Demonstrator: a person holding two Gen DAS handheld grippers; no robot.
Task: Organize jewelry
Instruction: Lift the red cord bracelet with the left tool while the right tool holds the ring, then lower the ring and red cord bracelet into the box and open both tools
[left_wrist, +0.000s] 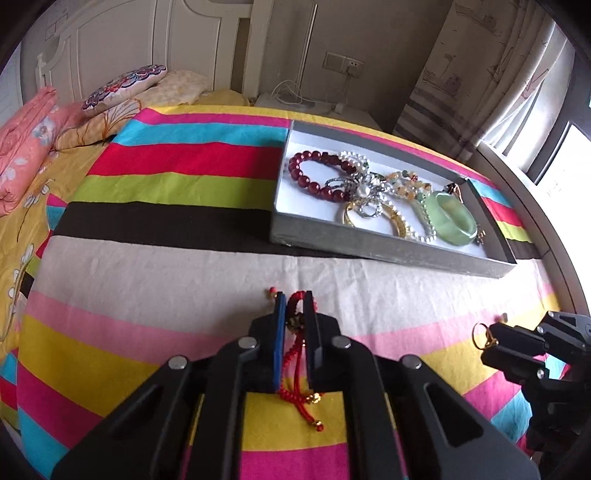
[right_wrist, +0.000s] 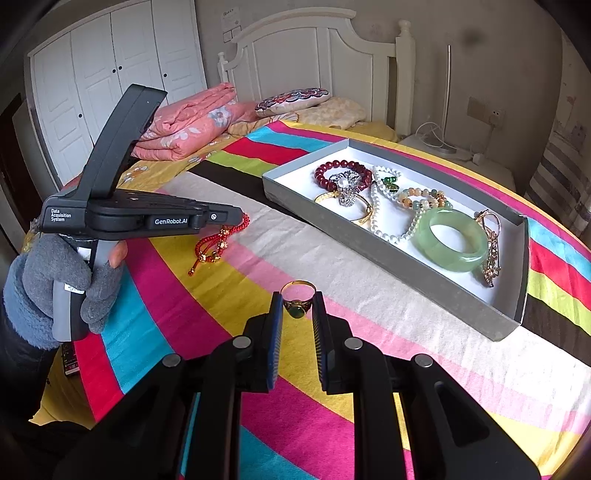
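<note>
My left gripper (left_wrist: 295, 295) is shut on a red braided cord bracelet (left_wrist: 295, 354) with gold beads, whose ends dangle below the fingers over the striped bedspread. In the right wrist view the same bracelet (right_wrist: 216, 243) hangs from the left gripper (right_wrist: 242, 216). My right gripper (right_wrist: 298, 295) is shut on a gold ring (right_wrist: 297, 295) with a green stone; the left wrist view shows that ring (left_wrist: 484, 336) at the lower right. A grey tray (left_wrist: 373, 251) ahead holds a dark red bead bracelet (left_wrist: 317, 177), a green jade bangle (right_wrist: 452, 240), pearl strands and a brooch.
The tray (right_wrist: 406, 275) lies on a striped bedspread (left_wrist: 166, 273). A folded pink quilt (right_wrist: 188, 125) and pillows sit toward the headboard. A gloved hand (right_wrist: 62, 280) holds the left gripper's handle. A nightstand with cables (right_wrist: 439, 146) stands beyond the bed.
</note>
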